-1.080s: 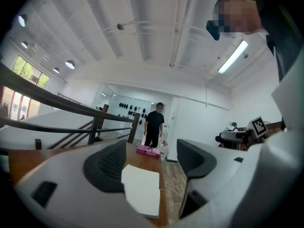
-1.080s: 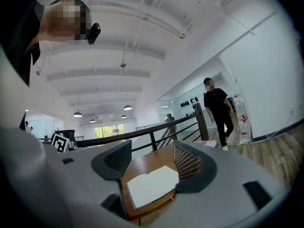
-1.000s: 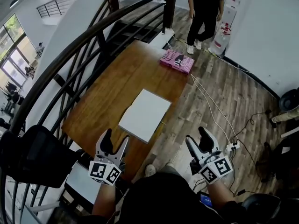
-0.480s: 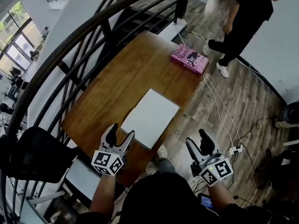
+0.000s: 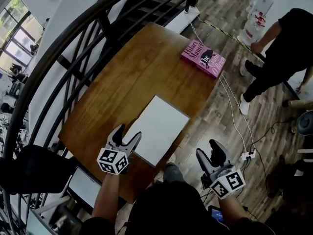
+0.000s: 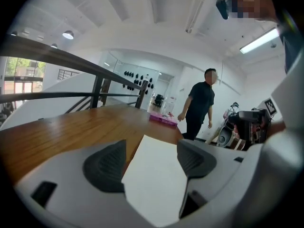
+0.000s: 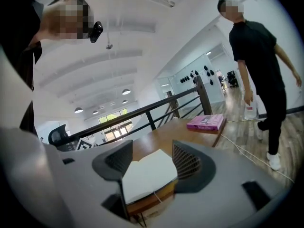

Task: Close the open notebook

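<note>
The open notebook (image 5: 159,129) lies white-paged on the near part of the wooden table (image 5: 122,77). My left gripper (image 5: 128,134) hangs open at the notebook's near left edge, and the white page (image 6: 156,175) fills the space between its jaws in the left gripper view. My right gripper (image 5: 209,153) is off the table's right side, over the floor; its jaws are closing slightly with nothing between them. The notebook (image 7: 145,177) shows beyond its open jaws, spine and cover edge toward me.
A pink book (image 5: 203,58) lies at the table's far right corner. A person in black (image 5: 283,48) stands on the floor to the right. A dark curved railing (image 5: 63,58) runs along the left. Cables and a power strip (image 5: 247,155) lie on the floor.
Both grippers have sunk and moved forward; the left one now reaches the notebook's near edge. The person in black has walked to the right.
</note>
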Motion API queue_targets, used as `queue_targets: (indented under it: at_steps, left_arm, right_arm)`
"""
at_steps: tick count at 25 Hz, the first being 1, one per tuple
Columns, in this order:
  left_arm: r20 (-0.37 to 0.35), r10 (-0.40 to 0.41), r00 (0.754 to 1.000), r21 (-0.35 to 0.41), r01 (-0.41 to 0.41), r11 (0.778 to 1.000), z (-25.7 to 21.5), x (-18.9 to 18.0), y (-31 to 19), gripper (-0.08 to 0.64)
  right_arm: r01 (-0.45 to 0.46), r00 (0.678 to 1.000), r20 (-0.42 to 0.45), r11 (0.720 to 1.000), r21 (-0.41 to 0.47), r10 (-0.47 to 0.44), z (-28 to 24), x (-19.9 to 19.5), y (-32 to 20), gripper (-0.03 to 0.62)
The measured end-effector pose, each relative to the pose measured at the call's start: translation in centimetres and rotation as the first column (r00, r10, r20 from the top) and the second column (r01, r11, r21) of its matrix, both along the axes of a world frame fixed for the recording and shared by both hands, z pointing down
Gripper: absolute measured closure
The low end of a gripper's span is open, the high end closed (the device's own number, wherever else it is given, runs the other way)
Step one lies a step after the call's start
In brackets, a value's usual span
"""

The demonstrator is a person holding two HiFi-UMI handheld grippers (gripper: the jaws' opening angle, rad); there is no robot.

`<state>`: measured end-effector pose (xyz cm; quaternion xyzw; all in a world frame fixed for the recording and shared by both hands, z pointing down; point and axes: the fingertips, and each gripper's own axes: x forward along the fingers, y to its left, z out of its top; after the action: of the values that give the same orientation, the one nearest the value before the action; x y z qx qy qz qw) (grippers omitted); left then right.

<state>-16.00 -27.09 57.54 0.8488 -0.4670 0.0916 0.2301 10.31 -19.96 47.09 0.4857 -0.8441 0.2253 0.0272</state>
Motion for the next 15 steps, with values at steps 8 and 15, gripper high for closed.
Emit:
queue_targets:
  at_steps: [8,15]
  left_arm:
    - [0.089,0.092,0.992,-0.095,-0.083,0.992,4.4,1.1,-4.2,0.233]
    - [0.108,0.165,0.98,-0.186,-0.143,0.972,7.8,2.0,-5.2,0.233]
  right_arm:
    - [0.016,1.0,0.002,0.998,-0.057,-0.016,2.3,0.5,-3.1,0.337]
    - [0.028,1.0,0.01,0.994,-0.103,-0.027,4.1,0.6,-4.5,0.341]
